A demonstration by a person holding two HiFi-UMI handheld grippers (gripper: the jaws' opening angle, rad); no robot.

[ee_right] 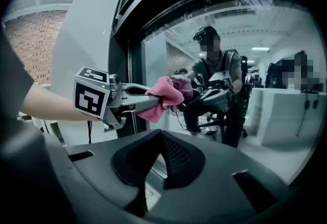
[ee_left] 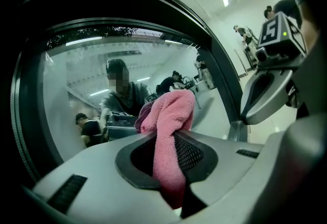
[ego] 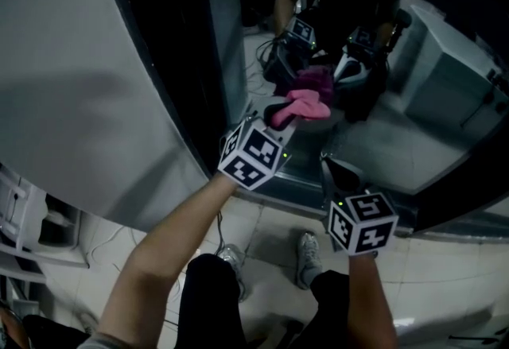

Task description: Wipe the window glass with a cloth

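Observation:
A pink cloth (ego: pixel 306 105) is pressed against the dark window glass (ego: pixel 421 149), and my left gripper (ego: pixel 278 114) is shut on it. In the left gripper view the cloth (ee_left: pixel 171 131) hangs bunched between the jaws, right in front of the glass (ee_left: pixel 76 80). My right gripper (ego: pixel 329 163) hovers lower right of the cloth, near the bottom of the pane, apart from it. Its jaws (ee_right: pixel 161 156) meet with nothing between them. The right gripper view shows the left gripper (ee_right: pixel 152 96) holding the cloth (ee_right: pixel 166 90) at the glass (ee_right: pixel 265 54).
A dark window frame (ego: pixel 294 180) runs along the bottom of the pane, with a pale wall (ego: pixel 79 85) to the left. The glass reflects a person and both grippers. The person's shoes (ego: pixel 306 256) stand on the tiled floor just below.

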